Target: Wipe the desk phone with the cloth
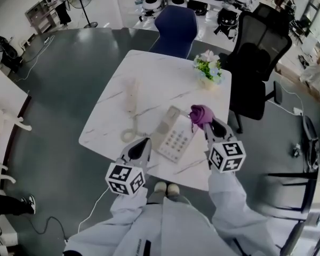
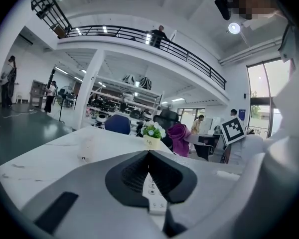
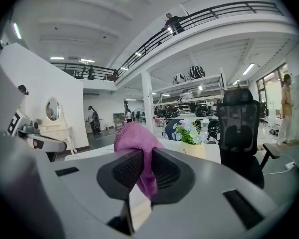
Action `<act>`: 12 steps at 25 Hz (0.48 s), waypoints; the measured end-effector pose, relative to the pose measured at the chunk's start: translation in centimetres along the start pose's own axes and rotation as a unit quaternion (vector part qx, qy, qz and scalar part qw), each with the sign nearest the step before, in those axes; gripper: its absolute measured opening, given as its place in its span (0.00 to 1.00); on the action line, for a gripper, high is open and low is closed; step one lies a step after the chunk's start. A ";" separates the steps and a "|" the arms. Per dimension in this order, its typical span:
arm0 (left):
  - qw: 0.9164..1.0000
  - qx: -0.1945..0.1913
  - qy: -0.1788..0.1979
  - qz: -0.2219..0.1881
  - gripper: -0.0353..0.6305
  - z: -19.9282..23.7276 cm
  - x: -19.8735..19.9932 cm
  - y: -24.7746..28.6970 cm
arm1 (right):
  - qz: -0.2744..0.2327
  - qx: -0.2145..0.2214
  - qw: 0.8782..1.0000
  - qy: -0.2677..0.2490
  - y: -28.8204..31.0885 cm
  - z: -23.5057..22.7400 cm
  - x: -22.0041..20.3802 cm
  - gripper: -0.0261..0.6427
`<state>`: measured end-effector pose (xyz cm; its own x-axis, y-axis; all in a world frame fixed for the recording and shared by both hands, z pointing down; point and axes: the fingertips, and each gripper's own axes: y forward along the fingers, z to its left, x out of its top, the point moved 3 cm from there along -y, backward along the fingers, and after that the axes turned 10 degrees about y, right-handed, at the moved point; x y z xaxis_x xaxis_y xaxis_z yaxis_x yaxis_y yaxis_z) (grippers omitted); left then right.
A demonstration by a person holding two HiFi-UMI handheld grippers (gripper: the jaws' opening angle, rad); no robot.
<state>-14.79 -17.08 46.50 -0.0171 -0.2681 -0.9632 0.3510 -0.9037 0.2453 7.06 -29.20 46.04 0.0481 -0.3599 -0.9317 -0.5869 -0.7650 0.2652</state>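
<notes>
A white desk phone (image 1: 173, 137) lies on the marble table (image 1: 149, 68), its keypad facing up. Its handset (image 1: 130, 95) rests apart to the left, joined by a coiled cord (image 1: 129, 134). My right gripper (image 1: 207, 124) is shut on a purple cloth (image 1: 201, 114), held just above the phone's right end. In the right gripper view the cloth (image 3: 134, 138) bunches over the jaws and hangs between them. My left gripper (image 1: 144, 142) hovers at the phone's near-left edge, its jaws meeting at the tips with nothing held. Phone keys (image 2: 154, 193) show below the left gripper (image 2: 149, 156).
A pot of flowers (image 1: 208, 68) stands at the table's far right corner. A blue chair (image 1: 176, 28) is behind the table and a black office chair (image 1: 256, 63) at its right. The table's near edge runs just past the phone.
</notes>
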 end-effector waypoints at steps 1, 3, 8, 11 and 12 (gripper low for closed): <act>1.000 -0.002 0.001 0.002 0.05 0.3 -0.2 0.3 | 0.002 -0.010 1.000 -0.009 0.5 -0.1 -0.2 0.09; 1.000 -0.010 -0.001 0.007 0.05 0.6 -0.7 1.0 | 0.006 -0.033 0.999 -0.034 1.4 -0.3 -0.5 0.09; 0.999 -0.032 -0.007 0.024 0.05 1.1 -1.9 2.4 | 0.026 -0.066 0.995 -0.066 3.4 -0.5 -1.9 0.09; 0.999 -0.039 -0.010 0.030 0.05 1.5 -2.3 3.1 | 0.038 -0.069 0.994 -0.070 4.3 -0.6 -2.9 0.09; 0.999 -0.041 -0.012 0.031 0.05 1.6 -2.4 3.2 | 0.042 -0.070 0.994 -0.072 4.6 -0.7 -3.2 0.09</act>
<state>-15.14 -19.91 49.80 -0.0139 -0.3317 -0.9433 0.4267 -0.8551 0.2944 4.79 -31.97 50.37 -0.1179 -0.3528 -0.9282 -0.4659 -0.8058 0.3655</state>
